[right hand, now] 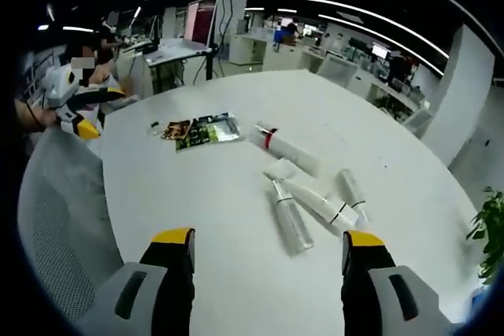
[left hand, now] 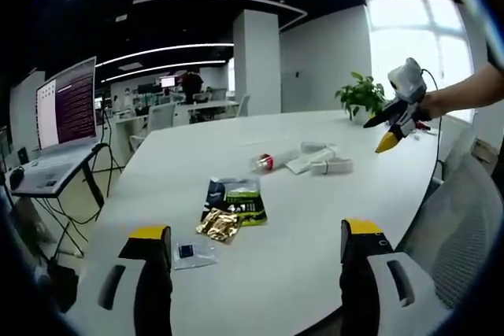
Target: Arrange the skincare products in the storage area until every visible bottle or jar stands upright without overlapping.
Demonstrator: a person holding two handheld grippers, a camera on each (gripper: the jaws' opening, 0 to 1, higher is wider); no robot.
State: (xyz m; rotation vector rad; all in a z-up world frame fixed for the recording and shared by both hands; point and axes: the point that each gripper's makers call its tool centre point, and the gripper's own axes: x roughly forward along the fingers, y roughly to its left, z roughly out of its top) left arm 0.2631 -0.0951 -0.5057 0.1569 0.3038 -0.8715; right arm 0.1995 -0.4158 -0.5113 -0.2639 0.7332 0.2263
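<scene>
Bottles point(right hand: 303, 198) lie flat mid-table point(right hand: 197, 202), clustered and partly touching, with sachets point(right hand: 201, 130) well apart on their left. Both the left gripper point(left hand: 257, 243) and right gripper point(right hand: 268, 249) hover wide open, holding nothing.

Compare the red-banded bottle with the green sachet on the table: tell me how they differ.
The red-banded bottle is a pale cylinder with a red ring near one end; the green sachet is a flat, dark green packet. The bottle lies apart from the other packets, while the sachet touches a gold packet. Both lie flat on the white table, neither standing upright.
</scene>
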